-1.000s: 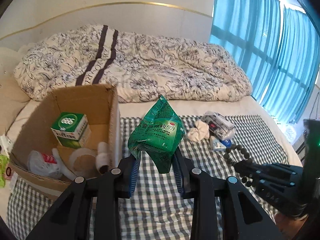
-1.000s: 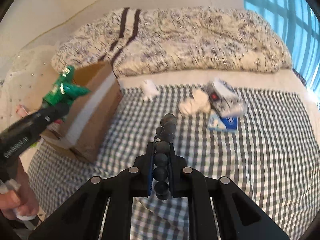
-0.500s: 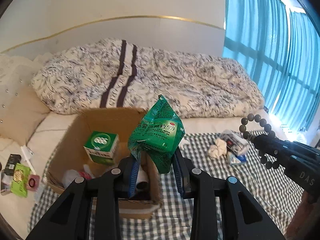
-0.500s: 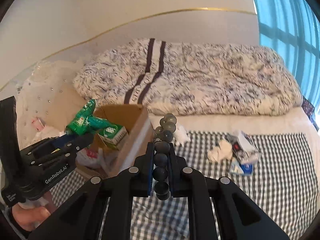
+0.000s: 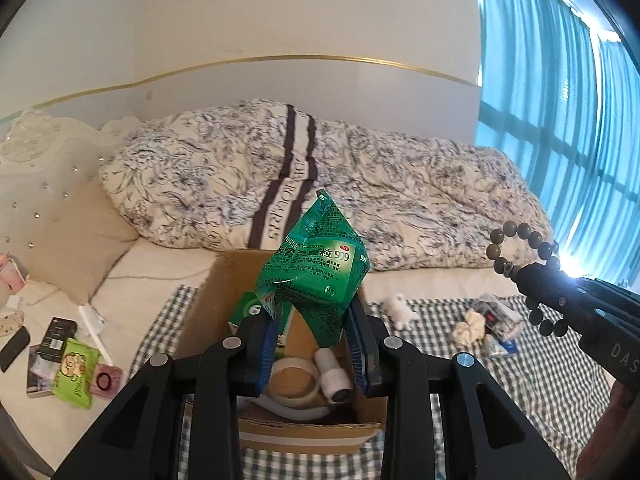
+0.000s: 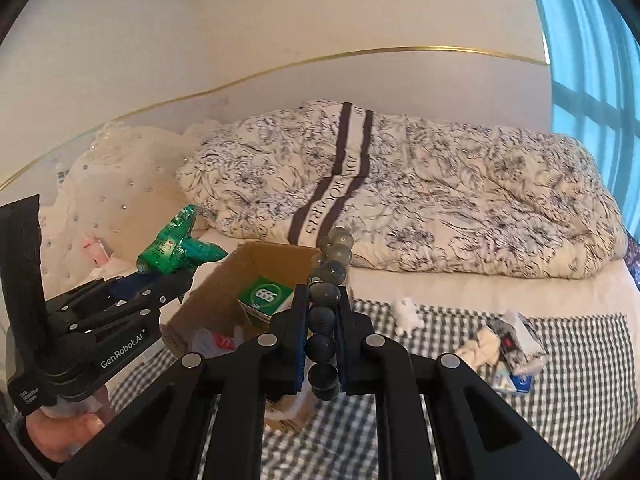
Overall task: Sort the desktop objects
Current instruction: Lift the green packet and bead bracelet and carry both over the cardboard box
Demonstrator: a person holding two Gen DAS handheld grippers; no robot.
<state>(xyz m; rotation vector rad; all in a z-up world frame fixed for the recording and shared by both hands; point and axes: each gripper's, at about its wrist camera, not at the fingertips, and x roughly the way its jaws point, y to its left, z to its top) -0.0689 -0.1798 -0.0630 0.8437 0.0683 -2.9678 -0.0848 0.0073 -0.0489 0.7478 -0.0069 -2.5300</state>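
Note:
My left gripper (image 5: 314,344) is shut on a crumpled green medicine packet (image 5: 314,270), held above the open cardboard box (image 5: 224,292). The same packet (image 6: 172,246) shows in the right wrist view, left of the box (image 6: 208,300). My right gripper (image 6: 323,340) is shut on a string of dark round beads (image 6: 326,280) and hangs over the box's right side. From the left wrist view the bead bracelet (image 5: 520,240) dangles at the right. Inside the box lie a green-and-white carton (image 6: 266,298), a tape roll (image 5: 294,384) and a small white bottle (image 5: 334,374).
The box stands on a checked cloth (image 6: 580,360) on a bed, with a rumpled quilt (image 6: 400,200) behind. On the cloth lie a white figurine (image 6: 406,314), a crumpled tissue (image 6: 484,344) and small packs (image 6: 520,344). A green wipes pack (image 5: 76,368) and dark items sit at far left.
Both grippers have risen and swung left toward the box. The green packet now hangs over the box opening, and the beads have come beside the box's right wall.

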